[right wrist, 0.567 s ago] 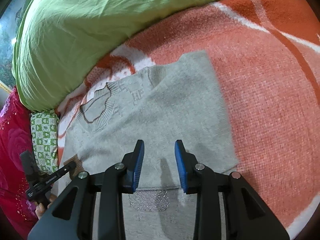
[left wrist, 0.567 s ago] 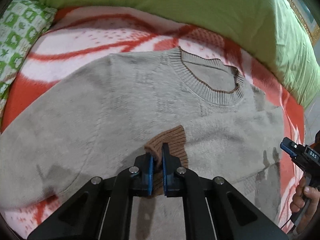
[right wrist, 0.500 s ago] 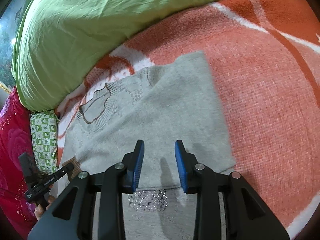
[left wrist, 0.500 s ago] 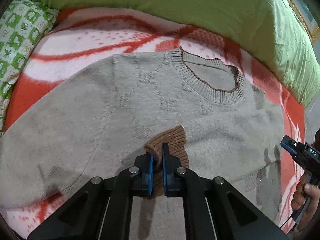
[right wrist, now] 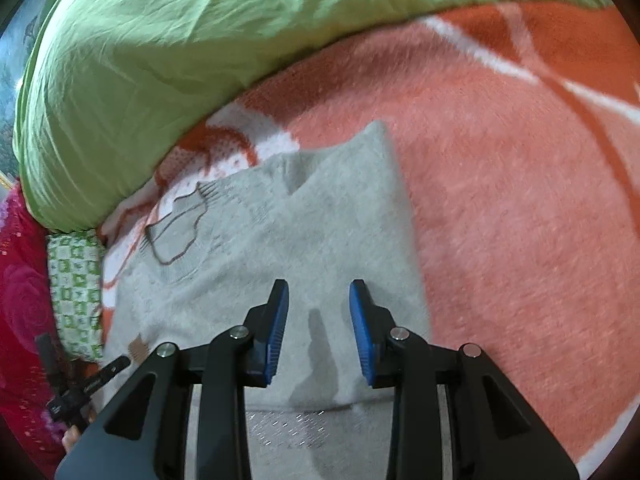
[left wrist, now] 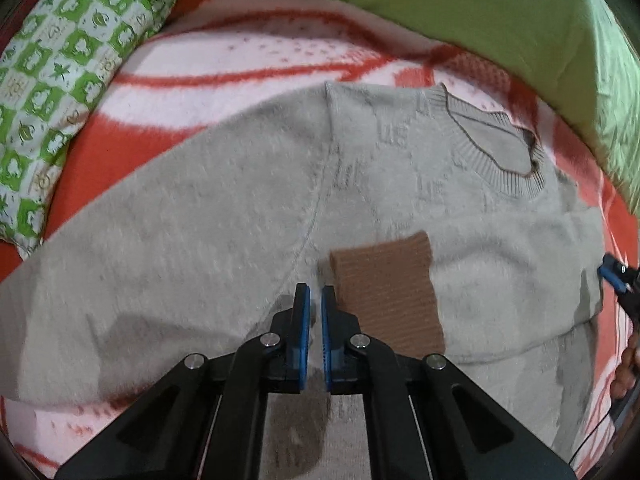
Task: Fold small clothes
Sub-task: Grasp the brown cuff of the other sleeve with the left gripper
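The sweater (left wrist: 224, 216) is spread on the bed, one cuff (left wrist: 384, 280) laid across its chest. The left claw (left wrist: 311, 308) is clenched empty; the right claw (right wrist: 319, 320) is released. The other sleeve is judged next, needing a cuff pinch.

Soft light, motion blur, fisheye warp

Your sweater (left wrist: 224, 216) lies flat on the blanket (left wrist: 248, 60), which spreads over the bed. One sleeve is folded across its chest, and the cuff (left wrist: 386, 292) rests on the body below the collar (left wrist: 496, 152). Behind the collar, the duvet (right wrist: 168, 48) is heaped along the far edge of the blanket. In your left wrist view the small pillow (left wrist: 60, 92) sits at the far left, beside the sweater's shoulder. The sweater's folded side edge lies right of your right hand-held gripper (right wrist: 319, 300).
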{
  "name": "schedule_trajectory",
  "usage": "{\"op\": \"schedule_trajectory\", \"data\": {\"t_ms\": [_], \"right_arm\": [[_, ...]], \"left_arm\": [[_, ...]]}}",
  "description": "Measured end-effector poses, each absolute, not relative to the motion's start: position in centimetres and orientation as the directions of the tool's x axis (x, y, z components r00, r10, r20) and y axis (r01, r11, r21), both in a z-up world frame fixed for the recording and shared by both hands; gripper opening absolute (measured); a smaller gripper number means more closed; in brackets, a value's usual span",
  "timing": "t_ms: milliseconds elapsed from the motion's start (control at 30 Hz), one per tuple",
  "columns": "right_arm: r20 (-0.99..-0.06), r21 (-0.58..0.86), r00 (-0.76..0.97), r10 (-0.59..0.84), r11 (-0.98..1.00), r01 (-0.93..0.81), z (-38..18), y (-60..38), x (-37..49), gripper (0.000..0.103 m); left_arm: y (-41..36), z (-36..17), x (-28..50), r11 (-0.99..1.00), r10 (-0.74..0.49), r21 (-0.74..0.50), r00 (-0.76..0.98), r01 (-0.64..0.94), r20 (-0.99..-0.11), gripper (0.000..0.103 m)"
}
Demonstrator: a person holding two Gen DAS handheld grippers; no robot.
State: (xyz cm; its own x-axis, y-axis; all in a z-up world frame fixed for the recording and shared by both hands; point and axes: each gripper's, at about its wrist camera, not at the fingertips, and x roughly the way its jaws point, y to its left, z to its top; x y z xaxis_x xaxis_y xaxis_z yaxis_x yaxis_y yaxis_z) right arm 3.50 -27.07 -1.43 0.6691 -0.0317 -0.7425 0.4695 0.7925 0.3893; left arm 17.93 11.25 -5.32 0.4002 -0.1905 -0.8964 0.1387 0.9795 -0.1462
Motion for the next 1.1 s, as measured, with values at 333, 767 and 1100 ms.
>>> {"op": "schedule_trajectory", "data": {"t_ms": [333,767,1100], "right_arm": [[-0.746,0.395,0.666,0.017,0.816,0.422,-0.8,-25.8,4.3,0.044],[-0.78,0.39,0.612,0.132,0.867,0.311,-2.4,-19.6,4.6,0.052],[-0.768,0.319,0.638,-0.048,0.836,0.447,-0.8,-24.6,2.9,0.052]], "left_arm": [[9.0,-6.2,18.6,0.975,-0.19,-0.139,0.32,0.176,-0.928,0.057],[6.8,-6.5,19.2,0.925,-0.364,-0.298,0.325,0.237,-0.873,0.009],[9.1,-4.2,17.5,0.934,-0.353,-0.296,0.395,0.2,-0.848,0.007]]}}
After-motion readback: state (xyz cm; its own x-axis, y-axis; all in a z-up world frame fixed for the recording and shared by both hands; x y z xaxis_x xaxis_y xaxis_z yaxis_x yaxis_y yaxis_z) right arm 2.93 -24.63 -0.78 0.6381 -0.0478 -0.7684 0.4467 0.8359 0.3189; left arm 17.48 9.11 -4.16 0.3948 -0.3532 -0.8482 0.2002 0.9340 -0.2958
